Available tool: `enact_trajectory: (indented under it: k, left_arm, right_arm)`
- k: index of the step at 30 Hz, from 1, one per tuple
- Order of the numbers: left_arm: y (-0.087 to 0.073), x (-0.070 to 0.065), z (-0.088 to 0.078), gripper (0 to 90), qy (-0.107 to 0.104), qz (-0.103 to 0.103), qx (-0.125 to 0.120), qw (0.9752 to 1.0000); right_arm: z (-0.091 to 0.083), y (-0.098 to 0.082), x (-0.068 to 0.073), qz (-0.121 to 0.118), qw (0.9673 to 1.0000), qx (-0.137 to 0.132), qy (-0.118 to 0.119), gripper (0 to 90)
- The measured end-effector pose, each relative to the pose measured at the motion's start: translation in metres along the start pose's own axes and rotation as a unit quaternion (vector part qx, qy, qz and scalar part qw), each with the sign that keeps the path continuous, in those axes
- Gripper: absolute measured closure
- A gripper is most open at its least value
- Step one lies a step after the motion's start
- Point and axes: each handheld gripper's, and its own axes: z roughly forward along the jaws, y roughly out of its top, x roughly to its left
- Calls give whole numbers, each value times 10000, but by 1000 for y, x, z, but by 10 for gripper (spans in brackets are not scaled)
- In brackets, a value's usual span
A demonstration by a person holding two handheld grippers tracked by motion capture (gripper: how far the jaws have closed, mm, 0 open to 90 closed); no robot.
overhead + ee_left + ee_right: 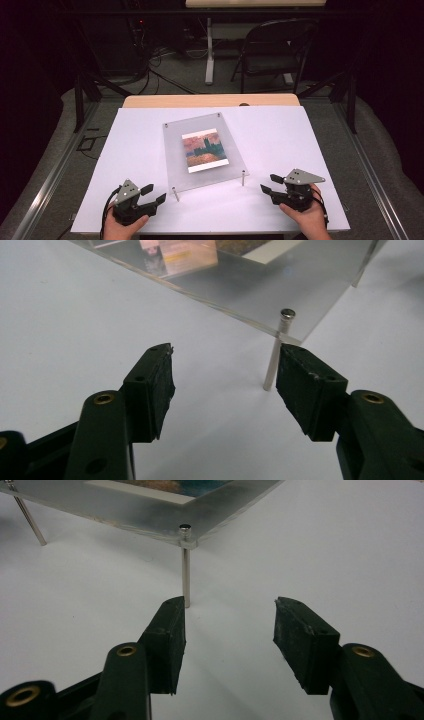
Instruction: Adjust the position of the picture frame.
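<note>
Acrylic frame [205,152], with its picture [205,150] sandwiched inside, stood on thin metal legs ahead of both pairs of jaws, and neither pair had hold of anything. My left gripper [225,385] was held partly open over bare white table [280,130], its right pad just in front of the frame's near-left leg [276,352] without, as far as I could tell, pressing it. My right gripper [230,630] was likewise parted and empty, the near-right leg [185,575] standing just beyond its left pad, the frame's corner above it.
</note>
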Motion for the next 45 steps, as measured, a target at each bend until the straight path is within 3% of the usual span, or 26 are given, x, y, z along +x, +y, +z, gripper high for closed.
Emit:
enact_trajectory:
  k: [9, 16, 20, 26, 34, 45]
  left_arm:
    - [0, -11, 9, 488, -220, 96, 216, 9995]
    - [4, -17, 20, 574, -337, -30, 225, 9992]
    - [6, -21, 24, 612, -313, 42, 208, 9993]
    - [7, -24, 32, 691, -297, -70, 280, 9991]
    - [5, -32, 44, 756, -91, -16, 310, 9995]
    - [2, -28, 52, 814, -109, -248, 275, 9993]
  right_arm:
    - [5, 3, 1, -44, 9999, 24, 89, 472]
    - [6, 4, -1, 2, 9999, 15, 118, 474]
    - [5, 4, -1, 26, 9999, 10, 108, 476]
    - [6, 4, 1, 41, 9998, 0, 185, 495]
    - [11, 7, 6, -30, 9994, -5, 337, 546]
    - [13, 8, 7, 33, 9993, -45, 375, 578]
